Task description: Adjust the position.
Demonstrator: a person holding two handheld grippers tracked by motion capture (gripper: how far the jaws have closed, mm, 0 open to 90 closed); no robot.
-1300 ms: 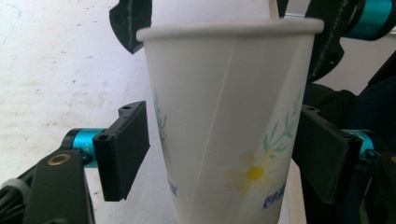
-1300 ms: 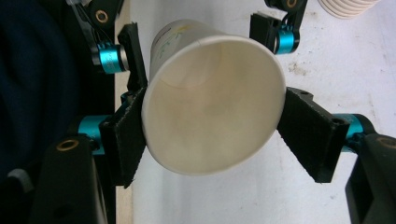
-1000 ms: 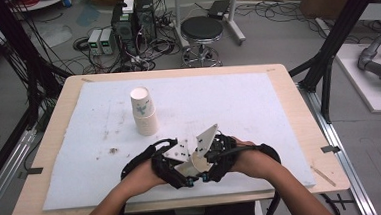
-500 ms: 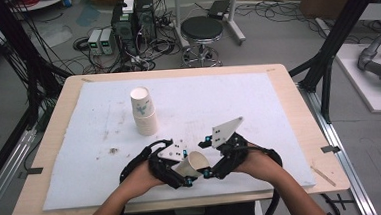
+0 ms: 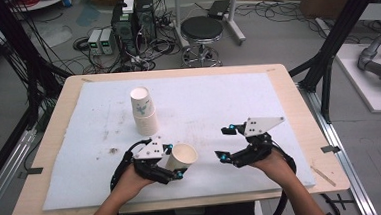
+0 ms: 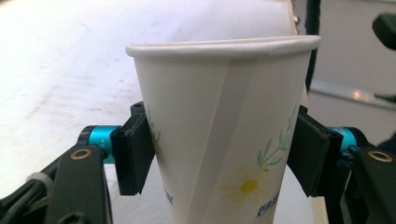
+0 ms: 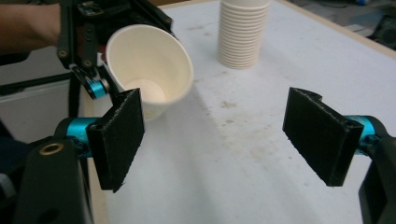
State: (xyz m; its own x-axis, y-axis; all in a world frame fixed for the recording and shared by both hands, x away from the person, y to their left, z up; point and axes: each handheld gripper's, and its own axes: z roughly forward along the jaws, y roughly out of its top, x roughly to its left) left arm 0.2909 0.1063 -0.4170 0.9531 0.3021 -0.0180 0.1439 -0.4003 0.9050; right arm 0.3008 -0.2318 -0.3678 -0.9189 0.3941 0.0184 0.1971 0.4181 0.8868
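- my left gripper [image 5: 174, 164] has its jaws closed on a cup [image 5: 182, 156], one pad pressed on each side of the wall; in the left gripper view the cup [image 6: 224, 126] stands between the pads with a daisy print facing the camera.
- in the high view i see the cup tilted, its open mouth turned up and toward the right, held just above the mat [image 5: 80, 144] near the front edge.
- my right gripper [image 5: 222, 143] has its jaws spread wide with nothing between them; it sits well apart from the cup, off to the right.
- from the right gripper view i look past both pads at bare mat, with the cup [image 7: 149, 70] and the left gripper [image 7: 93, 60] further off, the cup's inside showing.
- a stack of cups [image 5: 143, 110] stands upright on the mat beyond my left gripper, apart from the held cup; the right gripper view shows the stack [image 7: 243, 32] too.
- the mat covers a wooden table [image 5: 299, 111].
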